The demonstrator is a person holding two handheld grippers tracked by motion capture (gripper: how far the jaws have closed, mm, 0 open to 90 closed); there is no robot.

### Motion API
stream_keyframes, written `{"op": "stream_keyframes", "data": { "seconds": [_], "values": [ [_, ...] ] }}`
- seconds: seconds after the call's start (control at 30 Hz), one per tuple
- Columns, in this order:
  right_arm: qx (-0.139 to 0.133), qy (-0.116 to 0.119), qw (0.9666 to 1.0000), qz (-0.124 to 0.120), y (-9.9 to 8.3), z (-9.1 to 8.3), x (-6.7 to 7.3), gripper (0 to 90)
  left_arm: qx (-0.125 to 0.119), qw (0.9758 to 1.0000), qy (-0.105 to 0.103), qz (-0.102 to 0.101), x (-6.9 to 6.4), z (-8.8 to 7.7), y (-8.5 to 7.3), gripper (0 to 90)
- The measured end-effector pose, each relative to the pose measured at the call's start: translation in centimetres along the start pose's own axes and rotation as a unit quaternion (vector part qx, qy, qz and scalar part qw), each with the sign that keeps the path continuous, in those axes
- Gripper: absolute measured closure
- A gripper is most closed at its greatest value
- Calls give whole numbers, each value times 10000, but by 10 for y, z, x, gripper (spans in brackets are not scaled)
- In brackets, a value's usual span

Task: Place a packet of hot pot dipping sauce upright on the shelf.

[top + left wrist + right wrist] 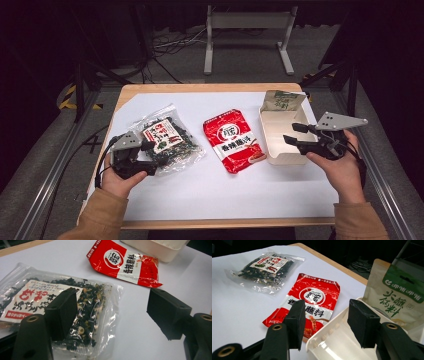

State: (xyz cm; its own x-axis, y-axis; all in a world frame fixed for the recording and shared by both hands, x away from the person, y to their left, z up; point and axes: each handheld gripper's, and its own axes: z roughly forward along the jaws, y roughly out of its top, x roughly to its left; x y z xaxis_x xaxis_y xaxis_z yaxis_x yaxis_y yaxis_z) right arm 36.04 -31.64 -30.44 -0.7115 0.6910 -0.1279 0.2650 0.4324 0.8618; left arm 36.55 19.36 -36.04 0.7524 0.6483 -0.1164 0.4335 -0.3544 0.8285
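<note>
Both tongs gape empty; clear seaweed bag lies flat, long axis slanting.

High view looks down from above; both claw views sit low, sharing the red packet.

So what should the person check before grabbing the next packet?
1. Left gripper open: ok, its jaws stand apart.
2. See-through packet within the left gripper's reach: ok, one jaw is over its near edge, the other over the white table cover.
3. Left gripper gripping the packet: not ok, the jaws have not closed on it.
4. Right gripper open: ok, with the white box's near wall between the jaws.
5. Red packet lying flat and free: ok, between the see-through packet and the box.
6. Room in the box: ok, the green and beige packet leans at its far end.
</note>
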Motion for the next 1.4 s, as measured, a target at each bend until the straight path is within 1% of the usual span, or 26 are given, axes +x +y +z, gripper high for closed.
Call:
{"op": "stream_keyframes", "data": {
  "seconds": [0.03, 0.07, 0.1, 0.17, 0.2, 0.23, 0.27, 0.3, 0.33, 0.37, 0.4, 0.47, 0.53, 0.67, 0.8, 0.9, 0.93, 1.0, 1.03, 1.1, 1.13, 1.17, 1.23, 1.27, 1.37, 1.4],
  "values": [
    [60, 40, 9999, 119, -3, 2, 1, 503, 14, 10000, -2, 31, 1, 2, 4, 249],
    [60, 40, 9999, 119, -3, 2, 1, 503, 42, 10000, 3, 63, 1, 4, 8, 249],
    [134, 69, 9998, 144, -4, 3, 2, 503, 48, 9999, 35, 96, 1, 7, 11, 247],
    [195, 56, 9997, 165, -5, 4, 2, 503, 85, 9999, 38, 130, 3, 11, 20, 241],
    [206, 79, 9996, 176, -6, 5, 3, 503, 80, 9999, 8, 87, 4, 14, 23, 241],
    [228, 86, 9996, 158, -6, 5, 4, 503, 89, 9999, 0, 90, 4, 15, 26, 240],
    [221, 93, 9996, 156, -7, 5, 5, 503, 131, 9999, -82, 73, 5, 19, 31, 242],
    [210, 107, 9996, 156, -7, 4, 6, 503, 183, 9997, -150, 98, 5, 22, 35, 264],
    [203, 119, 9996, 164, -8, 4, 7, 503, 259, 9994, -174, 167, 6, 25, 39, 271],
    [203, 119, 9996, 164, -8, 4, 7, 503, 259, 9994, -174, 167, 6, 25, 39, 280],
    [209, 131, 9996, 168, -8, 4, 8, 504, 360, 9991, -113, 211, 5, 30, 44, 280],
    [233, 175, 9994, 187, -12, 5, 9, 505, 415, 9988, -169, 185, 5, 36, 51, 314],
    [276, 165, 9993, 202, -14, 4, 10, 505, 478, 9984, -236, 169, 6, 42, 57, 321],
    [266, 167, 9992, 238, -19, 1, 11, 505, 550, 9978, -213, 287, 6, 55, 68, 321],
    [243, 172, 9991, 289, -24, -4, 13, 506, 677, 9970, -182, 327, 8, 67, 77, 328],
    [247, 149, 9991, 324, -28, -8, 13, 510, 685, 9970, -211, 282, 11, 75, 83, 345],
    [247, 149, 9991, 324, -28, -8, 13, 510, 685, 9970, -211, 282, 11, 75, 83, 345],
    [242, 131, 9990, 366, -31, -12, 14, 511, 629, 9975, -236, 237, 14, 81, 85, 344],
    [238, 117, 9989, 384, -32, -13, 14, 511, 578, 9978, -282, 186, 15, 84, 86, 346],
    [239, 121, 9988, 417, -35, -16, 14, 530, 592, 9975, -286, 243, 18, 90, 88, 385],
    [247, 136, 9986, 445, -36, -18, 14, 537, 577, 9977, -282, 229, 19, 94, 88, 388],
    [254, 125, 9986, 456, -37, -19, 14, 537, 589, 9975, -309, 234, 21, 96, 89, 389],
    [263, 99, 9985, 475, -38, -21, 14, 541, 598, 9973, -386, 166, 25, 104, 91, 392],
    [262, 90, 9984, 492, -39, -22, 14, 541, 581, 9975, -377, 136, 26, 107, 92, 392],
    [261, 84, 9984, 490, -39, -22, 13, 541, 559, 9980, -251, 145, 29, 114, 95, 383],
    [259, 84, 9984, 490, -39, -23, 13, 541, 503, 9984, -226, 128, 30, 118, 95, 378]
  ]
}}
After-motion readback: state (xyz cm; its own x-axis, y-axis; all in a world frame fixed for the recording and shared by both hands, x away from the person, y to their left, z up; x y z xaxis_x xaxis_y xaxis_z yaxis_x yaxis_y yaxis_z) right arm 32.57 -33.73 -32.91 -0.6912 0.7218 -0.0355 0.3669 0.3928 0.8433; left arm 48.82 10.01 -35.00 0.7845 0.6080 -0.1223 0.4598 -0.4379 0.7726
